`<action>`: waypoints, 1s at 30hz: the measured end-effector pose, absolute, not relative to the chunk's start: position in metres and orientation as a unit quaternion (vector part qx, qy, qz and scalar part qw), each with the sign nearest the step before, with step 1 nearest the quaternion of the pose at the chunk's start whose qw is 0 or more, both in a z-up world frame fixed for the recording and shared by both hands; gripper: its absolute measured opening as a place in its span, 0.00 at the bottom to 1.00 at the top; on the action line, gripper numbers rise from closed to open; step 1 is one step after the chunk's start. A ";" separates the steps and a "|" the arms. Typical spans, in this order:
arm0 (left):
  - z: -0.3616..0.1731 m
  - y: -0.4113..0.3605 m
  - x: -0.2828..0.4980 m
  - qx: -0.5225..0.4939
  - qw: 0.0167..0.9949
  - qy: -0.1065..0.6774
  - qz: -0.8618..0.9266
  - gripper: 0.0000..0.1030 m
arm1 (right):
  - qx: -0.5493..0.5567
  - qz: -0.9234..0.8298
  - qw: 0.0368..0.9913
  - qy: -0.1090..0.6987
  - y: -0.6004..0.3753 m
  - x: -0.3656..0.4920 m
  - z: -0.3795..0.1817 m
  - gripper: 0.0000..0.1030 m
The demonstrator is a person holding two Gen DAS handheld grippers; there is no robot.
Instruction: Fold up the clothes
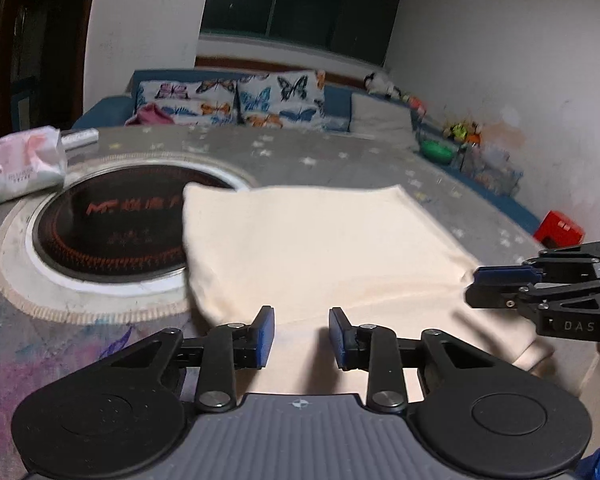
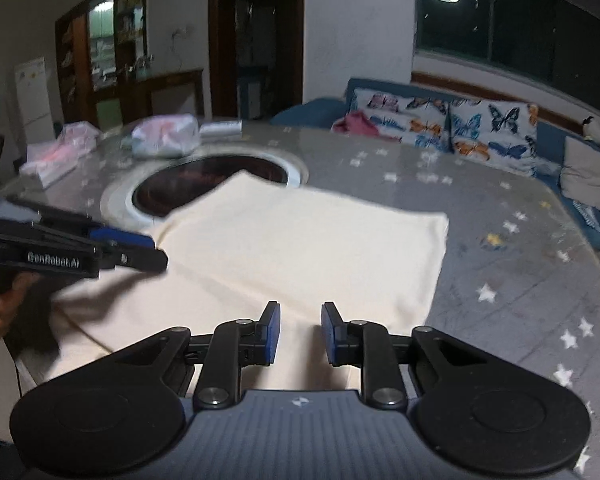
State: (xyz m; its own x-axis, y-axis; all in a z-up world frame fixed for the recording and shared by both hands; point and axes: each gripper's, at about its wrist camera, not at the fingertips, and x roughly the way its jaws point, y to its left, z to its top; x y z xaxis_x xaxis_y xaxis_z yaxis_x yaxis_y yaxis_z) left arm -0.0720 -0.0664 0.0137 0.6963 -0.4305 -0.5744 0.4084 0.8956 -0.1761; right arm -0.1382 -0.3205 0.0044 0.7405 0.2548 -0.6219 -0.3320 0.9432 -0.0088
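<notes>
Cream folded cloth (image 1: 320, 248) spread mid-frame on the starry table (image 1: 340, 152), corner over the black round cooktop (image 1: 112, 236). Left gripper (image 1: 302, 332) low centre, jaws slightly apart over the near hem, gripping nothing. Right gripper (image 2: 300, 330) likewise, narrow gap, nothing pinched.

The cream cloth (image 1: 320, 248) covers the near right part of the round black hotplate (image 1: 112, 224), and its printed lettering is too blurred to read. The cloth's near edge is hidden behind the left gripper (image 1: 302, 336) (its body fills the lower picture). The clutter (image 1: 476, 152) beyond the worktop (image 1: 300, 152) is too smeared to name.
</notes>
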 end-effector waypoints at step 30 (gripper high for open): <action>0.017 -0.075 -0.186 0.190 0.885 0.238 -0.353 0.41 | -0.090 0.177 0.916 0.350 -0.337 -0.191 0.018 0.18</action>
State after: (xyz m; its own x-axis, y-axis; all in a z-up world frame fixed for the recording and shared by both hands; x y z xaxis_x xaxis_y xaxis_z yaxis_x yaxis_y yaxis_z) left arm -0.1864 -0.0755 0.0169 0.6381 -0.5341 -0.5546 0.7144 0.6794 0.1677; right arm -0.1913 -0.3375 0.0182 0.6926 0.2604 -0.6727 -0.3865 0.9214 -0.0412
